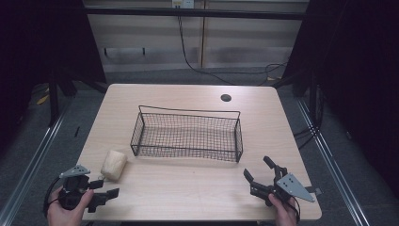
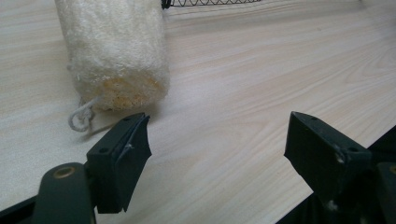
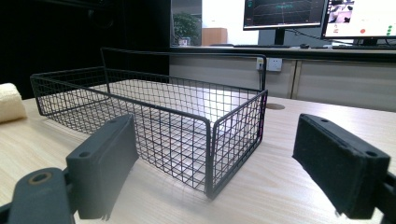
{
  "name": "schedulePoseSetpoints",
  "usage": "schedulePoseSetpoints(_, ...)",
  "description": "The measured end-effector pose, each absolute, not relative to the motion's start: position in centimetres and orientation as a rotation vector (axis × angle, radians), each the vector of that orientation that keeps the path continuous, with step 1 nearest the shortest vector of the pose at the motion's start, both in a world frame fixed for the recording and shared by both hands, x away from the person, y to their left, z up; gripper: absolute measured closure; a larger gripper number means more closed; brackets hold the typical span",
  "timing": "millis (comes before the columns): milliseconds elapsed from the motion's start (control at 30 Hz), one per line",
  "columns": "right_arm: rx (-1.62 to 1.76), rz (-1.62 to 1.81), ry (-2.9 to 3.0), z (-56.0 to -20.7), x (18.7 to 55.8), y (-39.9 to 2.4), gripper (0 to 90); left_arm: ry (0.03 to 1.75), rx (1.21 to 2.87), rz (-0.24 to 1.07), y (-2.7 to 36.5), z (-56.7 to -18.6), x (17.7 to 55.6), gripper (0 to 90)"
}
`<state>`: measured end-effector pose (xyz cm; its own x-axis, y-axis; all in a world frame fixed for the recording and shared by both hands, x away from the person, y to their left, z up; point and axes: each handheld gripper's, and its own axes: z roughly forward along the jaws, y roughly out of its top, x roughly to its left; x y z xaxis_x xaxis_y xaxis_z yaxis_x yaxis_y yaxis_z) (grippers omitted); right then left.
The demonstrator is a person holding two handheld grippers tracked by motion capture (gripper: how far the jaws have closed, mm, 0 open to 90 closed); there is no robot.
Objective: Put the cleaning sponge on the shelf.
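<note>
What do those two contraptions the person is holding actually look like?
Each hand grips a black, matte handheld tool. The left gripper and the right gripper each end in two flat, blocky black fingers with small screw holes. A grey three-cornered plate sits on top of each, and a dark cable trails from the left one.

Your left gripper (image 1: 104,188) and right gripper (image 1: 258,175) are matte black, each with a grey triangular plate and trailing black cable.
</note>
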<state>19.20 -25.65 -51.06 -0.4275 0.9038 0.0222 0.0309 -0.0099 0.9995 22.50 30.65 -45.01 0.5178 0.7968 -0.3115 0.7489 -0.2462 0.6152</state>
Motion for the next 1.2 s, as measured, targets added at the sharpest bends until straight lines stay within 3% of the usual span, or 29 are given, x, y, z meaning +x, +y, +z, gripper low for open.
schedulePoseSetpoints(600,1.001,1.527,1.54,-51.1,19.2,-25.6,13.0,1.278,1.99,0.112,30.7,-44.5,22.7,18.5)
schedulePoseSetpoints(1200,1.001,1.522,1.539,-51.1,19.1,-25.6,13.0,1.329,2.066,0.06,30.4,-43.5,25.1,18.4)
